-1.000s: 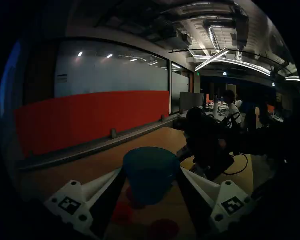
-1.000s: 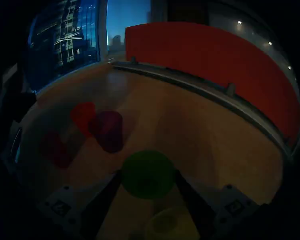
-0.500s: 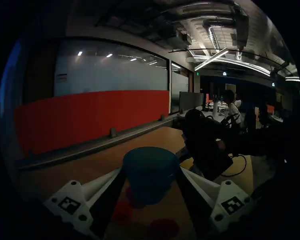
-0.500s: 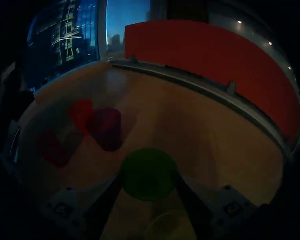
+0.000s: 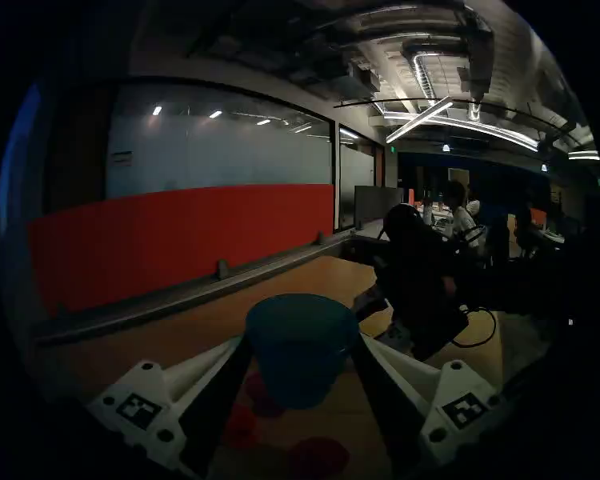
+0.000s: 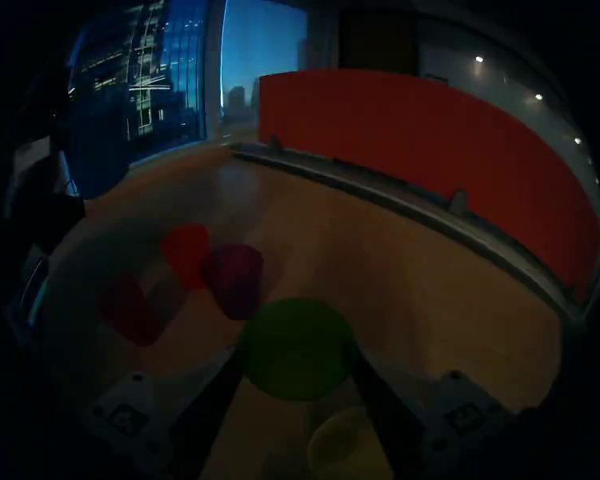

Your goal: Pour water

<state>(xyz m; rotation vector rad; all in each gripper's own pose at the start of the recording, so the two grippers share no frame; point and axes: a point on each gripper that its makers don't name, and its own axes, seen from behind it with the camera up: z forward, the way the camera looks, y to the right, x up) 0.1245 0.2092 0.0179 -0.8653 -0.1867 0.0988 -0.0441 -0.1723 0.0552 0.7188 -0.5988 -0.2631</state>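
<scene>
Left hand-held gripper point(image 5: 300, 346) of mine pinches a teal-blue plastic cup point(image 5: 300, 364) between both fingers, its rim level, held above the wooden counter point(image 5: 324, 280). My right hand-held gripper point(image 6: 296, 358) clamps a green plastic cup point(image 6: 296, 344) the same way, though it is too dark to tell how that one is tilted. I judge the grasping done and the pouring not begun: no stream shows, neither cup sits over the other, and I cannot see water in either. What is left is to bring them together and tip one into the other. Just under the green cup, the right gripper view has a pale yellow cup point(image 6: 350, 444), then a purple cup point(image 6: 234, 280) touching a red cup point(image 6: 186, 254), a darker red cup point(image 6: 128, 308) apart from them, and a dusk window point(image 6: 256, 56) far off. Beyond the blue cup, the left gripper view has a dark bulky shape point(image 5: 416, 292), perhaps my other hand, and a lit office point(image 5: 476, 208) behind it.
</scene>
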